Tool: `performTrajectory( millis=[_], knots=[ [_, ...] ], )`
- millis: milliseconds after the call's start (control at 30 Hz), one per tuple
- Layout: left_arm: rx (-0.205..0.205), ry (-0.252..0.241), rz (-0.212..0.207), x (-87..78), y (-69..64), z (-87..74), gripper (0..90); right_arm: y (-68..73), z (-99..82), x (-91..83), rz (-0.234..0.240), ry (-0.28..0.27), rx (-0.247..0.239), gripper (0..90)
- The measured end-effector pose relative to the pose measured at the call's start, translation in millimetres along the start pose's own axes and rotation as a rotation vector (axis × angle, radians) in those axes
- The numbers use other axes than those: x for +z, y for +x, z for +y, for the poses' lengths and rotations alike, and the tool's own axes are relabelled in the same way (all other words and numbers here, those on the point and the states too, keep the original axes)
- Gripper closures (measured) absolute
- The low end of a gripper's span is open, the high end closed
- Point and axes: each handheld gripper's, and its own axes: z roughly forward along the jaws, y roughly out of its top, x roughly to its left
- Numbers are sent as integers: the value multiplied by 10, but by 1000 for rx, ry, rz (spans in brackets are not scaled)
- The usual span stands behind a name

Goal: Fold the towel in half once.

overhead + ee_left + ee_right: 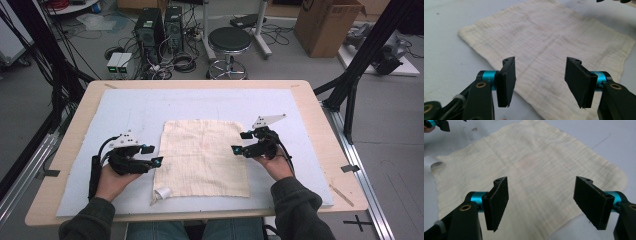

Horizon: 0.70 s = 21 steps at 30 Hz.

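- My left tongs: open, nothing between the pads, poised at the cloth's left edge, ready, I judge, to take hold there.
- My right tongs: open and empty, at the opposite edge, mirroring the left for a two-sided pick.
- Cream cloth: spread flat mid-worktop between both tongs; near-left corner curled over.
- Worktop: pale mat on wood, carrying the cloth.
- Stool: on the floor beyond.

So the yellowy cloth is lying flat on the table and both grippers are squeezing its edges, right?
Not quite. The cloth does lie flat on the table, but neither gripper squeezes it. The left gripper and right gripper are open with nothing between their jaws, as both gripper views show.
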Motion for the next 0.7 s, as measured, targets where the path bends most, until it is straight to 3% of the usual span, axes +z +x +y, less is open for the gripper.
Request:
performTrajectory(
  millis=[367, 600, 700],
  knots=[
    [-42, -20, 34, 191, 277, 298, 473, -285, 285, 11, -56, 28, 5, 334],
    [-71, -26, 107, 336, 496, 487, 503, -515, 438, 32, -98, 25, 35, 398],
    [-90, 2, 143, 426, 601, 534, 518, -608, 461, 55, -115, 21, 73, 415]
  ],
)
